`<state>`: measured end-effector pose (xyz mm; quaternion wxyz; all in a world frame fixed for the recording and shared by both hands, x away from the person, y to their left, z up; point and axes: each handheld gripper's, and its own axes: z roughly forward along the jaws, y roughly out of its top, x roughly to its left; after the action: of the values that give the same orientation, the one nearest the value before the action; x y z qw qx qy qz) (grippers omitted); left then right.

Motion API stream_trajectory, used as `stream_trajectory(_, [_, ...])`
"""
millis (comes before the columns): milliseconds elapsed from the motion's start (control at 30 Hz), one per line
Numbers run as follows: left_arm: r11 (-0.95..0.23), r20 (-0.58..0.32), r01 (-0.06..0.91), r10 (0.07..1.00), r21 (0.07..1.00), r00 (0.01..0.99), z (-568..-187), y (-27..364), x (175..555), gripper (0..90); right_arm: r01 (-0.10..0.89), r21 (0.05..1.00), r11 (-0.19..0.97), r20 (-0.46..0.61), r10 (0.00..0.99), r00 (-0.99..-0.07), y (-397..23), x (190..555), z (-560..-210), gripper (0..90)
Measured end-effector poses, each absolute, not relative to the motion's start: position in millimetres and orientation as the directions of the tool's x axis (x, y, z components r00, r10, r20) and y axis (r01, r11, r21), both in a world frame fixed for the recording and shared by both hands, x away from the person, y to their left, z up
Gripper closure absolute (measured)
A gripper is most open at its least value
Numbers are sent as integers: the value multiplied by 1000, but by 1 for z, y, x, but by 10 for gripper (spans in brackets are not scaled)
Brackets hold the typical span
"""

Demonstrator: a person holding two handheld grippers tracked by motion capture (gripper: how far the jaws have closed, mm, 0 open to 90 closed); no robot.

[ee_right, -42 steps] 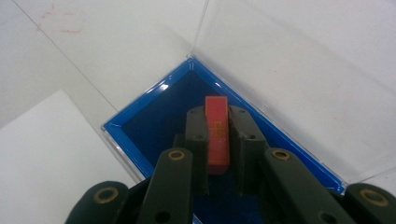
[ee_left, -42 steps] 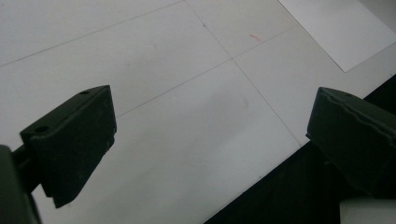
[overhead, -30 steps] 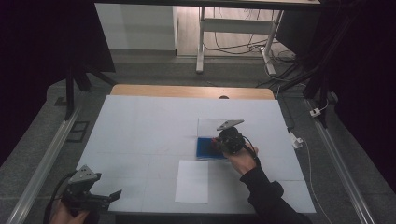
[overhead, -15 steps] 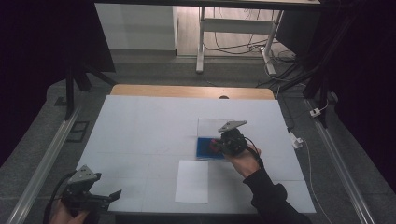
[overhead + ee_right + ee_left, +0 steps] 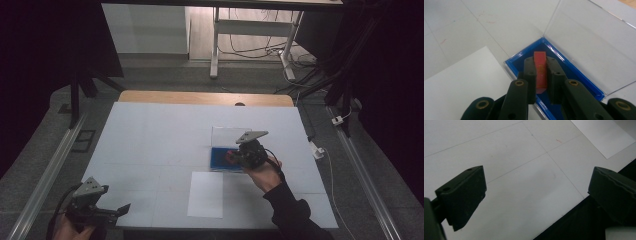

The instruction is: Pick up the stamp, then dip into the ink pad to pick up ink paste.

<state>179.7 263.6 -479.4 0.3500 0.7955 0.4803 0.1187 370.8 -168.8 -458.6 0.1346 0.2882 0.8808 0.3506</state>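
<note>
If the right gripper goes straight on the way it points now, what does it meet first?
Probably the blue floor of the open clear case. The right gripper, shut on a red piece, points down into it. How far above the floor it sits is unclear.

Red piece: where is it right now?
The red piece sits clamped between the right gripper jaws, over the blue tray of the open clear case, right of the white sheet in the high view.

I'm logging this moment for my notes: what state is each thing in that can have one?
Blue case: open, on the table.
Clear lid: swung up and back.
Red strip: clamped, over the case.
Right gripper: shut on the strip.
Left gripper: open, nothing between its jaws.
White sheet: lying flat.
</note>
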Motion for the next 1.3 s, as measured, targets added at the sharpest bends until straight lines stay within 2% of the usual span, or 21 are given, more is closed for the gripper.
stream_trajectory(767, [-294,-148,682,847,669,510,-480,264,181,21,439,636,635,-56,605,-794,-157,390,-484,798])
stream_trajectory(1067, [-294,-150,686,848,665,508,-480,263,181,22,460,645,610,-31,623,-782,-159,392,-487,803])
stream_trajectory(1300, [-296,-150,691,849,659,507,-480,263,182,23,435,644,629,-73,616,-784,-156,387,-488,804])
